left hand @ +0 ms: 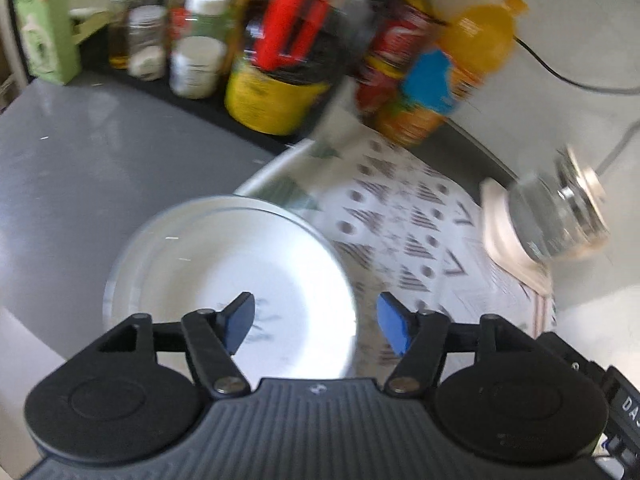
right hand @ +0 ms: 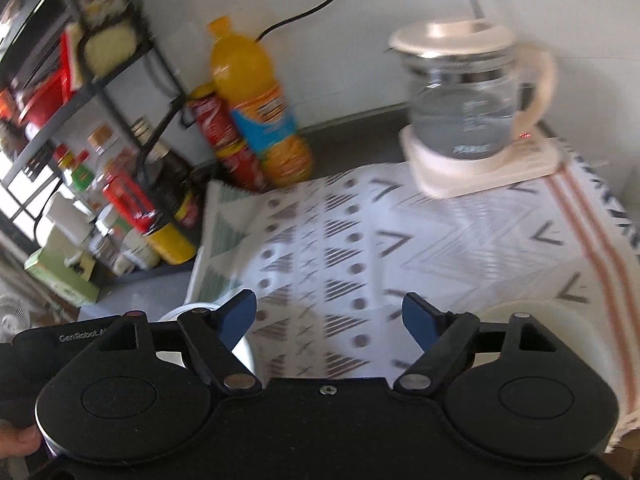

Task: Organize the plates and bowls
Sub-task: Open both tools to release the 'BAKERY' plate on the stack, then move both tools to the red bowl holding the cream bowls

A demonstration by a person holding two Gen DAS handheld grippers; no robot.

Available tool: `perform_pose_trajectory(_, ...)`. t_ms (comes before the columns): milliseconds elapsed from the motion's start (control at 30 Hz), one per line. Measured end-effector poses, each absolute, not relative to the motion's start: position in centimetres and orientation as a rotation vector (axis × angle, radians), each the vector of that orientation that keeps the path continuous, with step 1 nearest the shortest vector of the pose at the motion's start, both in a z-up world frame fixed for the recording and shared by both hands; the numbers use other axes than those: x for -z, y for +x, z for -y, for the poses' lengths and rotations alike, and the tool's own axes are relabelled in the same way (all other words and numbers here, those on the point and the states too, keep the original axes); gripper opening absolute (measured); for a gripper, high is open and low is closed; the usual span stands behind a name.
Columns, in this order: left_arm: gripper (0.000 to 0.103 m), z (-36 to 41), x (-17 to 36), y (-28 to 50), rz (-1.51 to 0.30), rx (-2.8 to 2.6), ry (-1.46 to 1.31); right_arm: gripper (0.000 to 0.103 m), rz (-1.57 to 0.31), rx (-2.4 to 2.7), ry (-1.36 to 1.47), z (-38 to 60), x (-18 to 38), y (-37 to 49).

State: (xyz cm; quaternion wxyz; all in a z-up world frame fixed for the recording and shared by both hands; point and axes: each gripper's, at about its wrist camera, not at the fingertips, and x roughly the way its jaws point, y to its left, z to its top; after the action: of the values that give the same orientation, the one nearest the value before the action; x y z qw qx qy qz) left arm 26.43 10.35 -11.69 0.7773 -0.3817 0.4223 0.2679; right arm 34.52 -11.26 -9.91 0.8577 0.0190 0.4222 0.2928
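Grey counter (left hand: 80,152) with a patterned cloth (right hand: 400,240), mostly open in the middle. Bottles (left hand: 276,60) crowd the back, kettle (right hand: 468,100) at the far corner. Left gripper (left hand: 316,322) and right gripper (right hand: 332,318) both gape, empty. White plate (left hand: 224,264) sits at the cloth's edge under the left one.

white wall (right hand: 360,60), grey counter (left hand: 100,168), black rack (right hand: 104,92)
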Motion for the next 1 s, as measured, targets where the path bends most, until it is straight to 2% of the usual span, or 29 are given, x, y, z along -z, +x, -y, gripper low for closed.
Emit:
perform_pose_trajectory(300,0.075,-5.1,11.3,30.0,-0.959,-0.429,-0.773,0.083,-0.891,-0.484,0.110,17.5,10.8,35.6)
perform_pose_trajectory(833,0.076,-0.4,14.1,33.2,-1.072,-0.275,-0.768,0.082,-0.966,-0.335,0.179,23.2,14.7,35.0)
perform_pose_trajectory(1000,0.076,0.6,14.4,34.2,-1.085,-0.223,-0.779,0.076,-0.967,-0.311,0.209,24.4,15.1,35.1)
